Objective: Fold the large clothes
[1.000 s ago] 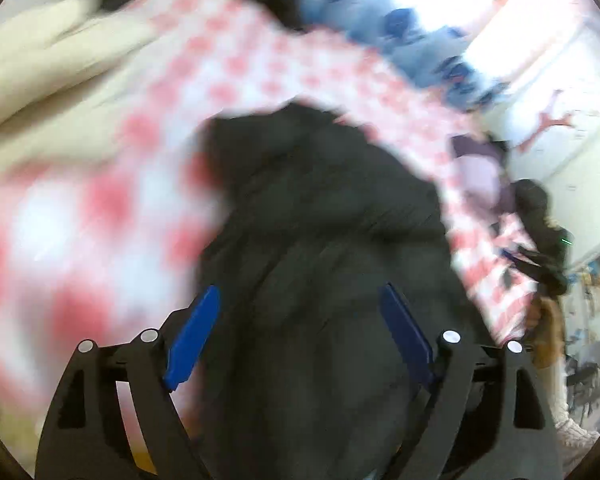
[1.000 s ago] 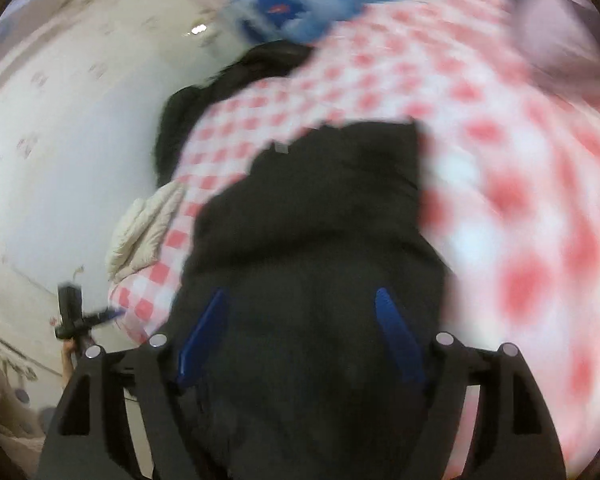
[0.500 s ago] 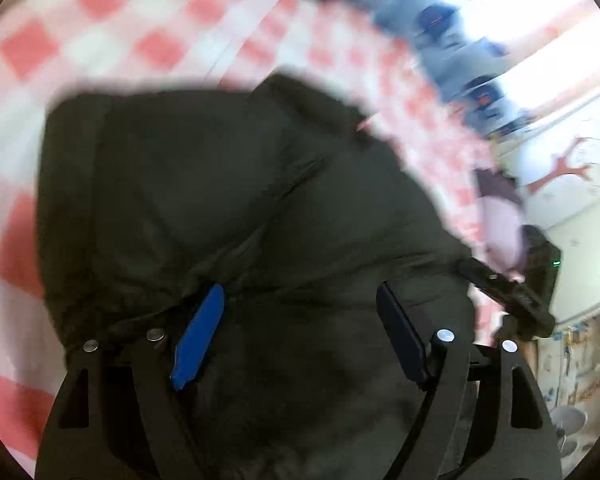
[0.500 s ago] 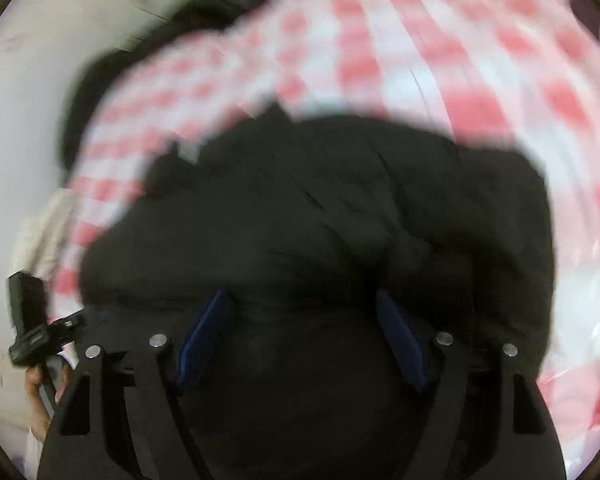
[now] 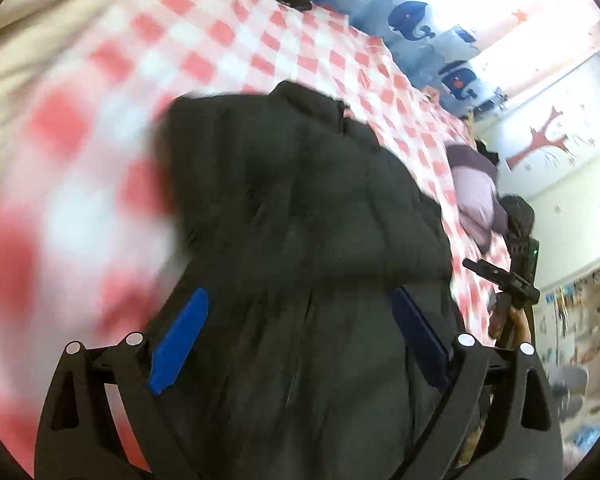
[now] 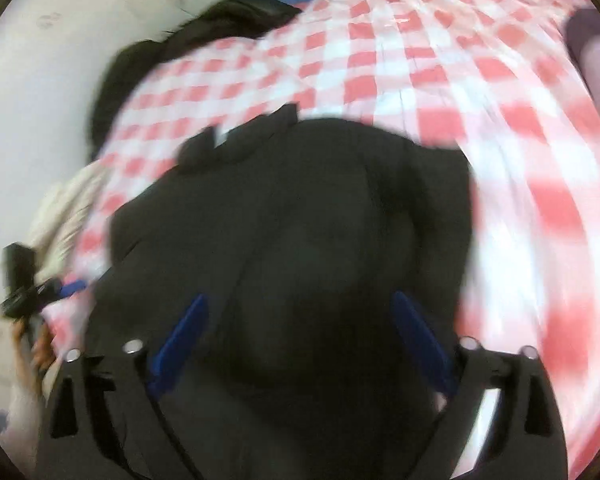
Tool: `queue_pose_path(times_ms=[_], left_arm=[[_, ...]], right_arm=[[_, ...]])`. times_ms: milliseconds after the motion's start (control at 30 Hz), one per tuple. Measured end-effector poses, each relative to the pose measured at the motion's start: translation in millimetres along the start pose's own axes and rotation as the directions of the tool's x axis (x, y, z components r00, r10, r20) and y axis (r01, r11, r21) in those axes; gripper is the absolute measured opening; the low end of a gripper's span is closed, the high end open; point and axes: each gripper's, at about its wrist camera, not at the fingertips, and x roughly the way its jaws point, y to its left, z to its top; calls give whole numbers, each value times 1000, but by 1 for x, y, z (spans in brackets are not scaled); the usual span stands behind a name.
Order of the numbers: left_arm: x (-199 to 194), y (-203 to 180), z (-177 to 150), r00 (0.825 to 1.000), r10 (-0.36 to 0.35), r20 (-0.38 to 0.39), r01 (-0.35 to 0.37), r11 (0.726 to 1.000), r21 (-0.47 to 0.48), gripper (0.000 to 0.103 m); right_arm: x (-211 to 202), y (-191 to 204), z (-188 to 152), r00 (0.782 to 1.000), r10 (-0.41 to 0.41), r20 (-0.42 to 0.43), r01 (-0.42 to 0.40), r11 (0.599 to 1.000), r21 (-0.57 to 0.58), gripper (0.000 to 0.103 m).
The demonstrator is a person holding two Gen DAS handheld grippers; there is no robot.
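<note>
A black padded jacket (image 5: 300, 184) lies bunched on a red-and-white checked bedspread (image 5: 228, 40). In the left wrist view my left gripper (image 5: 298, 292) hovers over its near part, jaws opening wide. The dark fabric lies under and between the blue pads (image 5: 178, 340), which do not press on it. The right wrist view shows the same jacket (image 6: 300, 208) on the bedspread (image 6: 420, 60). My right gripper (image 6: 299, 297) is over it, jaws also opening, with fabric between the pads (image 6: 418, 340) but not pinched. The picture is blurred.
A cream garment (image 5: 24, 40) lies at the far left, another black garment (image 6: 204, 28) at the bed's far edge, and a lilac garment (image 5: 476, 200) to the right. Blue whale-print fabric (image 5: 412, 20) hangs behind. A white wall (image 6: 40, 100) borders the bed.
Both pairs of jaws stand wider than before. The views have swung and drawn back a little from the jacket, so more checked bedspread shows around it.
</note>
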Motion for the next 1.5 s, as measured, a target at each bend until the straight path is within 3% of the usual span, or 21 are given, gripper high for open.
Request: queue_pose_path(times_ms=[133, 233, 333, 400, 467, 567, 667, 700, 733, 800, 833, 867, 933, 1000, 1133, 1200, 1300, 1367, 1500], left_arm=[[-59, 40, -91, 998, -24, -60, 19, 996, -86, 91], [-66, 63, -135, 994, -36, -104, 21, 990, -139, 91], [-52, 74, -165, 978, -155, -142, 125, 972, -201, 91], [-40, 75, -183, 960, -223, -171, 183, 958, -221, 91], [-29, 71, -190, 943, -281, -178, 235, 942, -239, 91], [-17, 55, -193, 931, -323, -169, 281, 931, -232, 91], [-14, 35, -190, 949, -275, -157, 246, 953, -178, 91], [-12, 30, -188, 953, -260, -157, 233, 957, -171, 85], [-11, 26, -186, 959, -235, -159, 209, 964, -162, 67], [-10, 21, -182, 967, -189, -169, 165, 975, -146, 48], [-11, 20, -181, 968, -186, -168, 163, 976, -143, 33], [-13, 21, -181, 968, -185, -170, 162, 977, -142, 27], [-20, 13, -180, 970, -182, -158, 165, 979, -119, 15], [-27, 0, -179, 972, -191, -137, 180, 980, -88, 11], [-53, -19, -176, 968, -232, -95, 229, 972, -47, 8], [-73, -28, -178, 964, -257, -75, 256, 966, -18, 8], [-98, -32, -188, 958, -279, -64, 280, 960, 12, 8], [-102, -26, -197, 957, -279, -84, 281, 960, 16, 8], [-76, 9, -226, 944, -267, -193, 260, 964, -61, 10]], right_arm=[[-65, -33, -109, 981, 186, -51, -176, 971, 163, 96], [-87, -54, -174, 968, 239, -79, -209, 938, 278, 96], [-96, -59, -215, 937, 342, -74, -296, 888, 353, 96], [-100, -53, -228, 924, 372, -82, -320, 875, 363, 96], [-102, -49, -232, 911, 403, -86, -350, 866, 357, 96], [-101, -43, -233, 895, 439, -82, -385, 852, 356, 96], [-93, -36, -235, 889, 442, -117, -383, 860, 337, 96], [-88, -32, -233, 891, 438, -121, -380, 865, 329, 96], [-87, -30, -232, 893, 435, -115, -381, 867, 321, 95], [-88, -29, -232, 898, 433, -78, -390, 866, 314, 74], [-89, -28, -233, 902, 425, -70, -384, 867, 316, 51], [-88, -28, -235, 908, 416, -60, -379, 872, 312, 31], [-89, -25, -234, 901, 433, -23, -406, 861, 305, 24], [-92, -19, -230, 892, 451, 14, -436, 853, 286, 21], [-109, -5, -221, 855, 509, 98, -517, 821, 243, 18], [-129, 2, -218, 821, 552, 149, -572, 794, 207, 18], [-156, 4, -224, 787, 587, 191, -615, 771, 166, 18], [-165, 3, -233, 780, 597, 188, -624, 766, 157, 18], [-153, -16, -261, 802, 587, 114, -596, 773, 217, 18]])
